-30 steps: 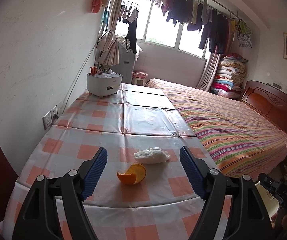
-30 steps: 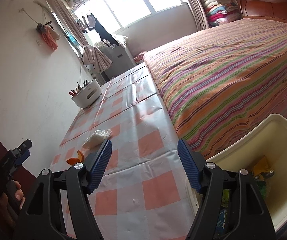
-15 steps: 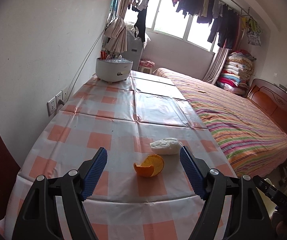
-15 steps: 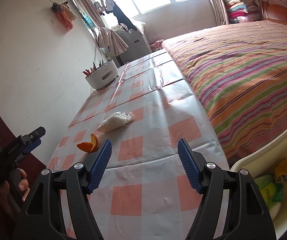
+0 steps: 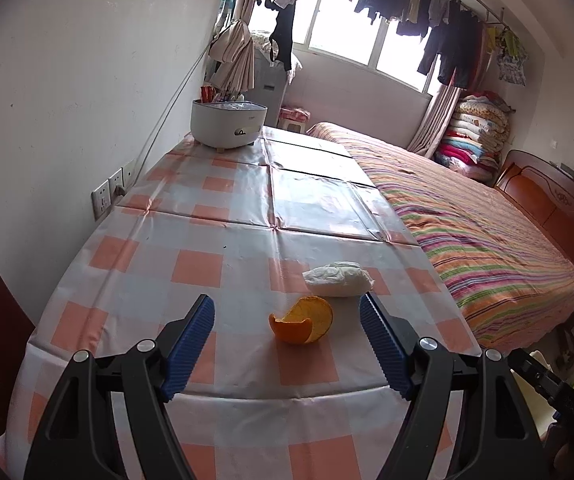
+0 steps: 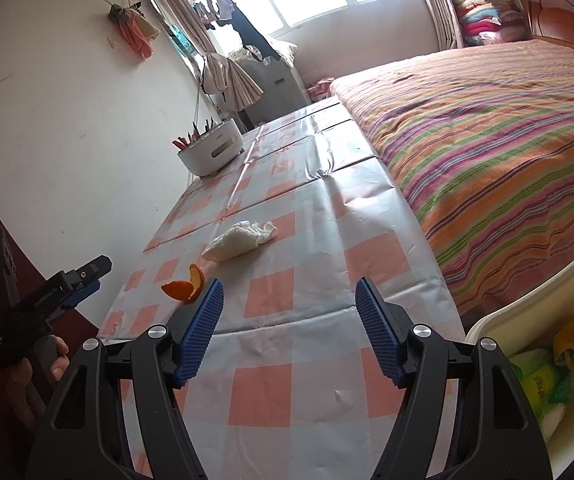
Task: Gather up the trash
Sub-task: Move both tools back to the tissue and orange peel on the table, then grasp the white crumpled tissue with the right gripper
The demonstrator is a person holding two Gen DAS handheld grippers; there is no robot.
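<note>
Cream bin (image 6: 527, 312) cut off by frame, contents partly hidden

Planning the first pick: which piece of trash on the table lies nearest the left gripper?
The orange peel, lying between the left gripper fingers; the white tissue wad sits farther.

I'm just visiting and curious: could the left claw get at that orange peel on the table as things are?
Probably yes. The left claw is open with nothing between its pads, and the orange peel lies straight ahead on the table. Only the crumpled tissue lies close by, just behind the peel.
</note>
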